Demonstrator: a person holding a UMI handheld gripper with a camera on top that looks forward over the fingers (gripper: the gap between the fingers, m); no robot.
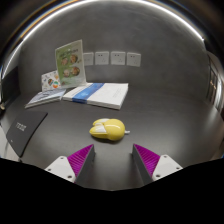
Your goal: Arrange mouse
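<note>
- Hovering over a dark grey tabletop, the gripper sits low centre of the frame with its fingers spread wide, nothing held between them.
- Left finger pad and right finger pad both magenta, triangular, tips pointing up toward frame centre.
- Yellow mouse lies on the table just ahead of the fingertips, roughly centre frame, slightly left of the midline between the fingers. Not touching either pad; a clear gap to both.
- Mouse looks to lie sideways across the view, long axis left to right. Cannot tell which end is the front.
- Beyond the mouse, upper-centre left: a flat white box with a blue stripe, lying on the table, well apart from the mouse.
- Left of that box: a thin booklet lying flat, touching or just beside the box edge.
- Behind them, upper left: a green-and-white printed card standing upright, and a smaller one beside it.
- Far left, mid frame: a dark flat object, maybe a laptop or folder; cannot tell which.
- Upper centre, on the back wall: a row of pale rectangular sockets or plates.
</note>
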